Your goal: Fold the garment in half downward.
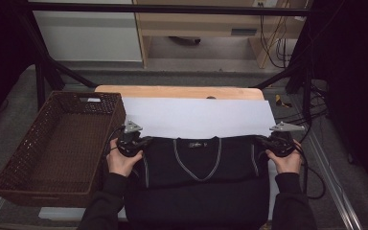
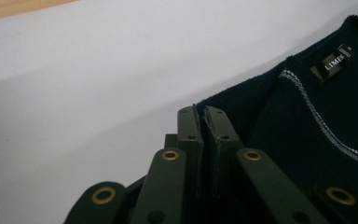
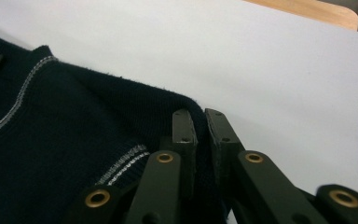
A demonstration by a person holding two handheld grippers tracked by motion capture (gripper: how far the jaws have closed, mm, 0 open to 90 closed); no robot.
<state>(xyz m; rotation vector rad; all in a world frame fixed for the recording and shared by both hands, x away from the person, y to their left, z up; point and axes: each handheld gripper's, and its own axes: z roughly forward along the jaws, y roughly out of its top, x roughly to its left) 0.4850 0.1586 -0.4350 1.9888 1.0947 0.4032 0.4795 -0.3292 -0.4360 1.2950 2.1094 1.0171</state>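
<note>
A dark navy sweater point(image 1: 199, 177) with a pale-striped V-neck lies flat near the table's front, its collar toward the white sheet point(image 1: 196, 117). My left gripper point(image 1: 143, 140) is shut on the sweater's left shoulder corner point(image 2: 242, 102); knit cloth shows between the jaws in the left gripper view point(image 2: 201, 114). My right gripper point(image 1: 261, 139) is shut on the right shoulder corner point(image 3: 186, 100), with fabric pinched between its jaws point(image 3: 200, 116). A neck label point(image 2: 333, 60) sits inside the collar.
A brown wicker basket point(image 1: 24, 158) stands at the left, right beside my left hand. The wooden tabletop point(image 1: 182, 91) shows beyond the white sheet. Black frame bars and cables run along the right side point(image 1: 311, 110).
</note>
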